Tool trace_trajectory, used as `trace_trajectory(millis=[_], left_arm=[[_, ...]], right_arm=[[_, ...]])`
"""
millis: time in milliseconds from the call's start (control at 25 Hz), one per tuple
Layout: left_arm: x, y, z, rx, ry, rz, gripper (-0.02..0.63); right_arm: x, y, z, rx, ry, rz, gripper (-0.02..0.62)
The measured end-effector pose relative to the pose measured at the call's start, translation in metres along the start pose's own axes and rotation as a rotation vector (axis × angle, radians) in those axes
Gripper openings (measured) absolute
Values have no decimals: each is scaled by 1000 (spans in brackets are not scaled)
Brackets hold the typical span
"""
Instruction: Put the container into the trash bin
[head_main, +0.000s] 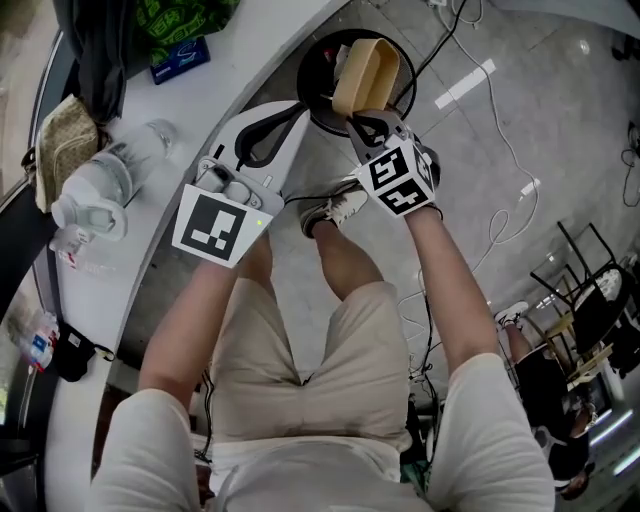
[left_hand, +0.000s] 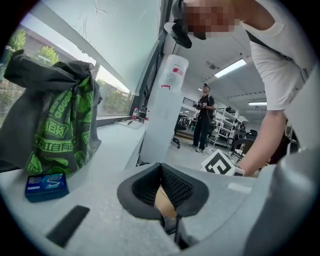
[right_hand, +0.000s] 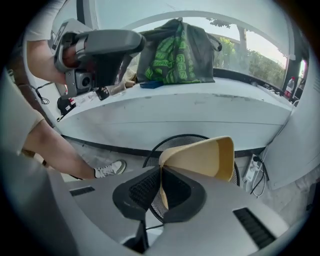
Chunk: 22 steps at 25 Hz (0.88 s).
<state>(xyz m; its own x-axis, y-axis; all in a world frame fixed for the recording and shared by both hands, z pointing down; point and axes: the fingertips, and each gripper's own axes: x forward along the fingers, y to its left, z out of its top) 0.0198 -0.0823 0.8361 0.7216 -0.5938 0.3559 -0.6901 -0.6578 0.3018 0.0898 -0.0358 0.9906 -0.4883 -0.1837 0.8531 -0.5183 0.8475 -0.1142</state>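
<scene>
A tan open container (head_main: 365, 72) hangs above the round black mesh trash bin (head_main: 312, 70), which stands on the floor by the table's curved edge. My right gripper (head_main: 362, 122) is shut on the container's near wall. In the right gripper view the container (right_hand: 205, 155) sticks out past the jaws, with the trash bin (right_hand: 175, 142) right below it. My left gripper (head_main: 298, 108) hovers over the table edge just left of the bin. Its pads meet at the tips and nothing is clamped. In the left gripper view a tan surface shows through the gap under the left gripper (left_hand: 160, 167).
The white table (head_main: 200, 90) carries a grey and green bag (head_main: 175, 20), a small blue pack (head_main: 180, 58) and a clear plastic bottle (head_main: 110, 180). White cables (head_main: 500, 130) trail over the grey floor right of the bin. The person's shoe (head_main: 335, 210) rests below it.
</scene>
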Motion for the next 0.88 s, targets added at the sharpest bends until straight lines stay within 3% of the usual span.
trace_trajectory(millis=[280,560,880], left_arm=[[15,10,-17,30,14,1,17],[25,19,-36,-17,-5,31,17],[22,26,-44,-15,-3,45,17]], right_arm=[[43,-5,-20,-24,88,65,14],[78,-6,-36,-47,185,101,14],[107,-4,-54,-50,343,193,15]])
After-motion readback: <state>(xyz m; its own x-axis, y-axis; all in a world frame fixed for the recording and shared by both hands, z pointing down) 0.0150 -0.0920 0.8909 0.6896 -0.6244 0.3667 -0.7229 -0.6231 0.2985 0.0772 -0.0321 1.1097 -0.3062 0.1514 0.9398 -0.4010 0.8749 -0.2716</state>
